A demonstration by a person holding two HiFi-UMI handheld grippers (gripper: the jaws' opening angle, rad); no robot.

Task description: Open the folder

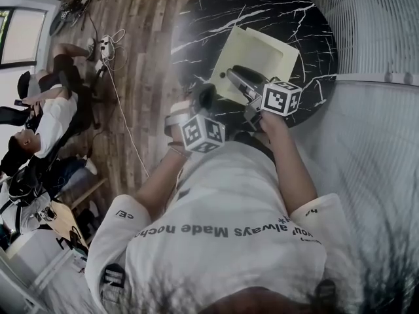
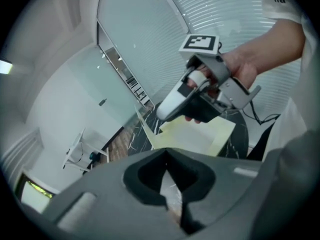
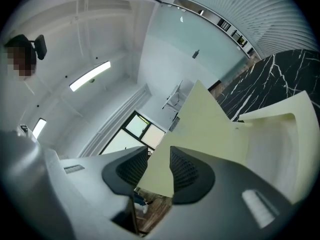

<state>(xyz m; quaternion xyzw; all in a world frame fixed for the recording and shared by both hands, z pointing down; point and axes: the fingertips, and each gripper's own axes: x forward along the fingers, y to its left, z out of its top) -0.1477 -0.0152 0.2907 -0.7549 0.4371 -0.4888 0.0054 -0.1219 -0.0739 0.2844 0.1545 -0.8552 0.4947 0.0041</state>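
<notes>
Pale yellow folder on a black marble table, its raised front cover slanting between the right gripper's parted fingers, unclamped, left gripper fingers apart, empty, folder lying beyond them.

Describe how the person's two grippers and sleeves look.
Both the left gripper and the right gripper have grey jaws, black pads and a white cube with black square markers. The right one trails a black cable. Short white sleeves bear black lettering.
</notes>
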